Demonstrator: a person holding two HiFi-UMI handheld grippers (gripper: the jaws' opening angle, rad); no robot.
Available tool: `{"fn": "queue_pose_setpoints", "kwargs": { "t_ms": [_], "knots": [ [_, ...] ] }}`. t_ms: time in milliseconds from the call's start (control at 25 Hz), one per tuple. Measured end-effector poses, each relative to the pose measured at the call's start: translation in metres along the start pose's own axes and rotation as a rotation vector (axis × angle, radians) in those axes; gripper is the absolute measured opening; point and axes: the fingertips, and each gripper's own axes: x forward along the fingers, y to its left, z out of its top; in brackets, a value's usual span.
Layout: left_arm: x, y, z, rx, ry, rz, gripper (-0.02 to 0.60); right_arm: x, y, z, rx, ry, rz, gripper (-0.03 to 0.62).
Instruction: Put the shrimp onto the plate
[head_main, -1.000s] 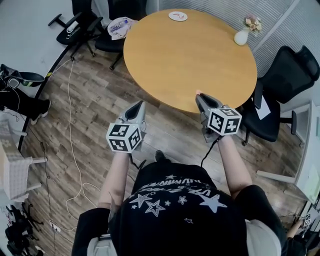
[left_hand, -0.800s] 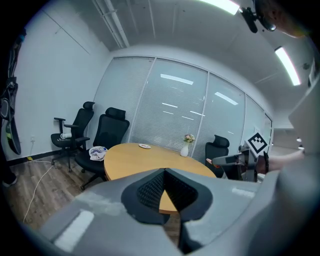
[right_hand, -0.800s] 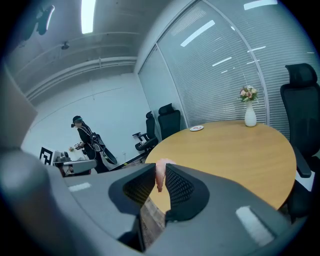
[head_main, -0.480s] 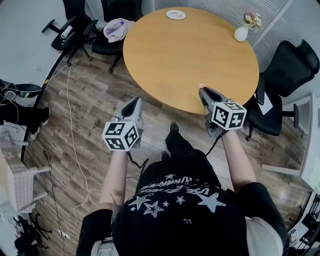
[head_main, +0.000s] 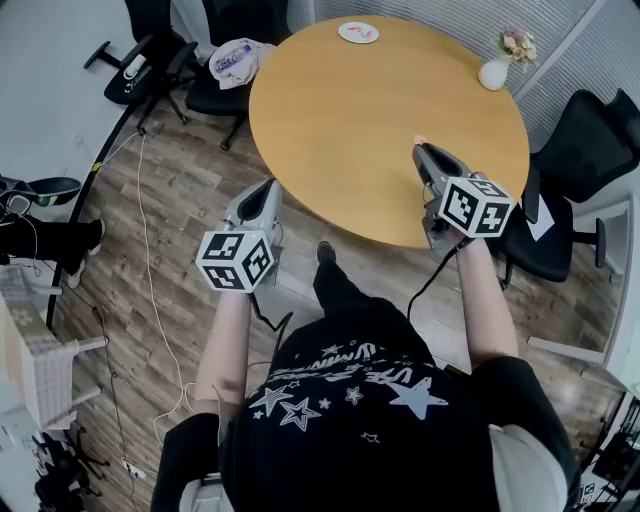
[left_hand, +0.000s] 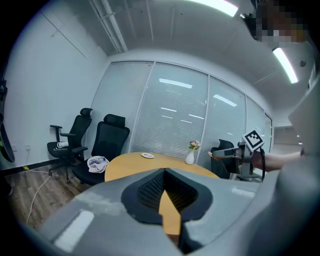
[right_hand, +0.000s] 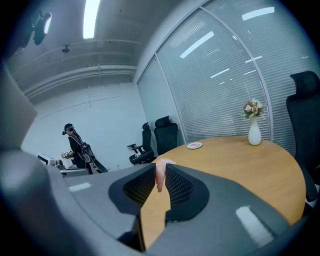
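I have the round wooden table (head_main: 370, 110) filling the upper middle of the head view. A black office chair (head_main: 585, 145) stands off its right edge.

My left gripper (head_main: 266, 188) hangs over the plank floor (head_main: 180, 190), just off the table's near left edge. Its jaws are closed tip to tip, with nothing between them.

My right gripper (head_main: 421, 150) is above the table's near right edge and points toward the far side. Its jaws are partly apart and clamped on the shrimp (right_hand: 160, 175), a pale pink piece that sticks up past the tips.

A white vase of flowers (head_main: 496, 72) stands at the far right edge. The plate (head_main: 358, 32) lies at the far edge, well apart from the shrimp, with red marking on it that I cannot make out.
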Motion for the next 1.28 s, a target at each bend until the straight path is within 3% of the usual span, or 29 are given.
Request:
{"fn": "queue_pose_setpoints", "kwargs": {
  "t_ms": [320, 680, 1000, 1280],
  "knots": [
    [0.085, 0.054, 0.035, 0.000, 0.022, -0.022, 0.002, 0.089, -0.042, 0.052, 0.020, -0.015, -0.029, 0.066],
    [0.196, 0.088, 0.076, 0.030, 0.073, -0.071, 0.002, 0.190, -0.089, 0.108, -0.036, 0.030, -0.033, 0.066],
    [0.284, 0.109, 0.091, 0.052, 0.129, -0.099, 0.002, 0.266, -0.136, 0.125, -0.026, 0.088, -0.031, 0.066],
    [0.330, 0.130, 0.087, 0.036, 0.167, -0.106, 0.002, 0.329, -0.161, 0.119, -0.015, 0.130, -0.044, 0.066]
  ]
}}
